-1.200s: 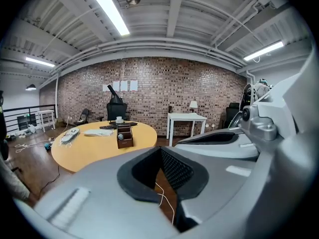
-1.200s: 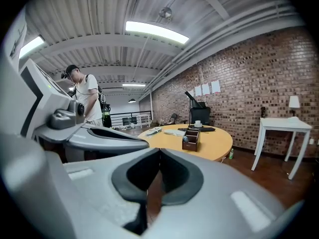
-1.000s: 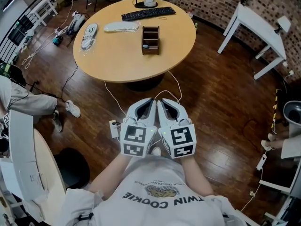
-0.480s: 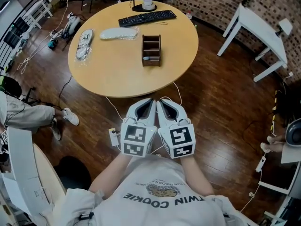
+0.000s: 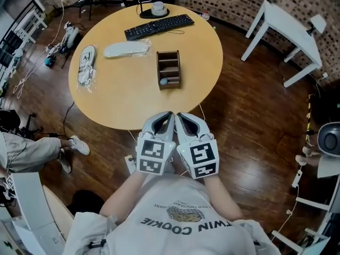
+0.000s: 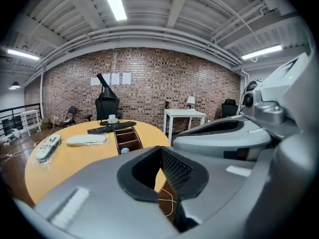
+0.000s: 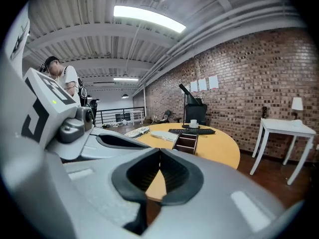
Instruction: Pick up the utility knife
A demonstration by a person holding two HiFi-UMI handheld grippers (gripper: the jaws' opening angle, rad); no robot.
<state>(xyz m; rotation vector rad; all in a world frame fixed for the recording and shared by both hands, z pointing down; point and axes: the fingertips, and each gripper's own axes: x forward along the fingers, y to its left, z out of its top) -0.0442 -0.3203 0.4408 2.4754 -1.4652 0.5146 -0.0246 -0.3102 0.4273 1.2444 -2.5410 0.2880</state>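
Being carried side by side at chest height, the left gripper point(image 6: 160, 152) and the right gripper point(image 7: 159, 156) are both being kept clenched, pads pressed together and nothing caught between them; neither is touching anything but its neighbour. Since a second ago the round table point(image 5: 119, 97) is being brought nearer in the head view; its near edge is now lying just past the fingertips at twelve o'clock, where floor was showing before; this is being read as the approach, with the reach itself not yet begun and the jaws yet to be parted. Further out at twelve o'clock a wooden organiser point(image 5: 169, 68) is standing well apart from the grippers; a small pale thing point(image 5: 163, 81) is lying in its nearest compartment. The utility knife cannot be made out for certain; that pale thing is being judged the likeliest candidate. Beyond, a keyboard point(image 5: 159, 26) is lying at twelve, and two wrapped bundles point(image 5: 126, 49) are resting at eleven.
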